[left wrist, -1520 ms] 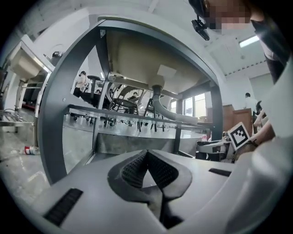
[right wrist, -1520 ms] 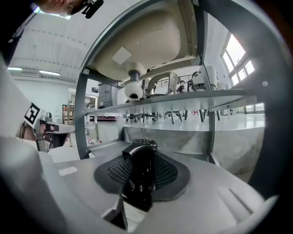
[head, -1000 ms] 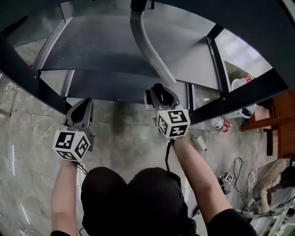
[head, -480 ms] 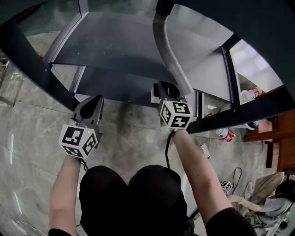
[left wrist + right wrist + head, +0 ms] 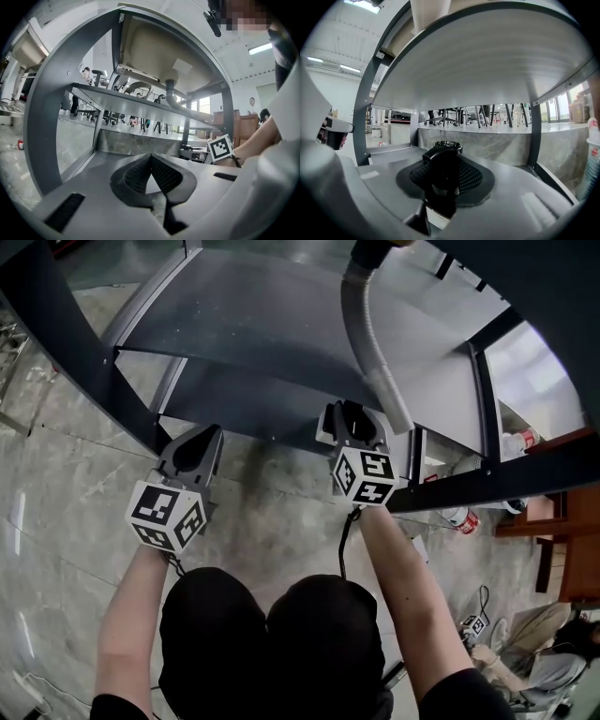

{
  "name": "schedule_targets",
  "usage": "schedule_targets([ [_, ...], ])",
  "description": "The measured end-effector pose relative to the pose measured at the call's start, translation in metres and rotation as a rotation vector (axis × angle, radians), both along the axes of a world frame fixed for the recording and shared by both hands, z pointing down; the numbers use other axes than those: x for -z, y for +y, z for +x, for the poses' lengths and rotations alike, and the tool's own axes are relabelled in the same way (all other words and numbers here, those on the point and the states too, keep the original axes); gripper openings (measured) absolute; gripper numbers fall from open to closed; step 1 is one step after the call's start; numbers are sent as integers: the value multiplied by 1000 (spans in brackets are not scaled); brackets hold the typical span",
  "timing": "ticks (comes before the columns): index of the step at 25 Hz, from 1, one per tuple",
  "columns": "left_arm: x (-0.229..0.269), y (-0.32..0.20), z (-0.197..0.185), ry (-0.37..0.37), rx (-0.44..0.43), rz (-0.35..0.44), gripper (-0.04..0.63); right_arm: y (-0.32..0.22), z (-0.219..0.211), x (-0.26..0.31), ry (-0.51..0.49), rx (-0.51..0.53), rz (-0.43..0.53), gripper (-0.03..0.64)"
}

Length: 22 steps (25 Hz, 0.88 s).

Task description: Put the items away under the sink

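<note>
No legible text — none anywhere

Two grippers: left gripper [image 5: 197, 444], right gripper [image 5: 349, 418]. One black container [image 5: 440, 178]. One grey drain hose [image 5: 373, 343]. Two shelves: upper shelf [image 5: 272, 306], lower shelf [image 5: 244, 399].

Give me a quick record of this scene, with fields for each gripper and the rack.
left gripper: jaws together, nothing between them
right gripper: jaws shut on a black item, at the front of the lower shelf
rack: dark frame, two grey shelves
drain hose: grey, slanting down above the shelves
</note>
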<state>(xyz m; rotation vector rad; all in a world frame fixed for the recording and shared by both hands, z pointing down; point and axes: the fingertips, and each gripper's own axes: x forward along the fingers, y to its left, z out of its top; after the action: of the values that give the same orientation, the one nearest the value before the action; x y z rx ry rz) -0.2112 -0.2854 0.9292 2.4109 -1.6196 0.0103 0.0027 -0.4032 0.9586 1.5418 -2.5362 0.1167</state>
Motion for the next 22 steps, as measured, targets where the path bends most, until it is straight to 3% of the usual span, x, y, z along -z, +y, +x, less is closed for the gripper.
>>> schedule_targets([
  [6,-5,2,0,3,-2,-3,9,2,-1,-1,2,3,3,101],
  [11,-3,7,-5,0,4,7,9,6,11,-1,-15,-25,-18,246],
  [17,0,10,-19,14,37,18,9,23,-2,4,19,57,15,262],
  [22,2,11,-22,15,63,26,9,35,2,4,2,33,13,262],
])
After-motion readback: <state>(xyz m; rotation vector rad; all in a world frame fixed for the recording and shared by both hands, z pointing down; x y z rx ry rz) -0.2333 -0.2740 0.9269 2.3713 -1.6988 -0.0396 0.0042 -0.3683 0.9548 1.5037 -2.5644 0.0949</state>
